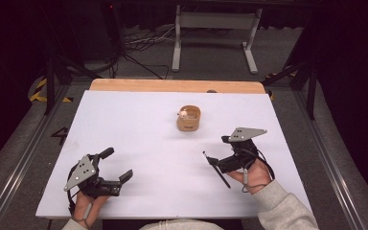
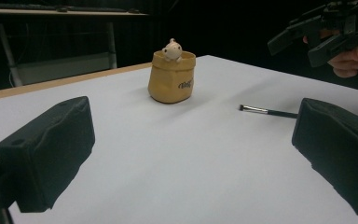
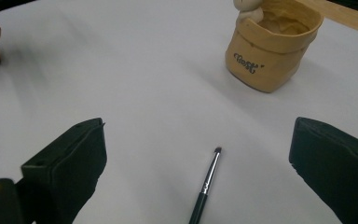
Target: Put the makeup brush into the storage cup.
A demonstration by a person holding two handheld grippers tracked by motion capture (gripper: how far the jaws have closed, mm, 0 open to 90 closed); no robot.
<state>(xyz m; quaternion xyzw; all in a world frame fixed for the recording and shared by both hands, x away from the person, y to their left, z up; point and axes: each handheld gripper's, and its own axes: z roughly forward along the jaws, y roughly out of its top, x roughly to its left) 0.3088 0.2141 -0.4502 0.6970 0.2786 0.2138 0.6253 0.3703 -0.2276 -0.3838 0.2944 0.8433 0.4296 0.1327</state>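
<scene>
High view: white table [image 1: 139, 143]; tan pot [image 1: 189, 118] with a small figure on its rim, far centre; thin black brush [image 1: 216, 170] flat on the sheet, near right, bristle tip toward the left, handle running back under the right gripper [image 1: 220, 151]. That gripper hangs just over the handle, jaws wide, holding nothing. Left gripper [image 1: 117, 165] sits near left, well apart from brush and pot, jaws wide and empty. Judged step: picking up the brush, likely for the pot. Done well, the jaws would straddle the handle square across, come down low to the sheet, and close mid-handle, clear of the bristles. Left gripper view: brush [image 2: 266, 111] to the right, pot [image 2: 172, 77] beyond, centre. Right gripper view: brush [image 3: 206, 184] between the open jaws, touching neither, tip pointing away; pot [image 3: 269, 49] far right.
</scene>
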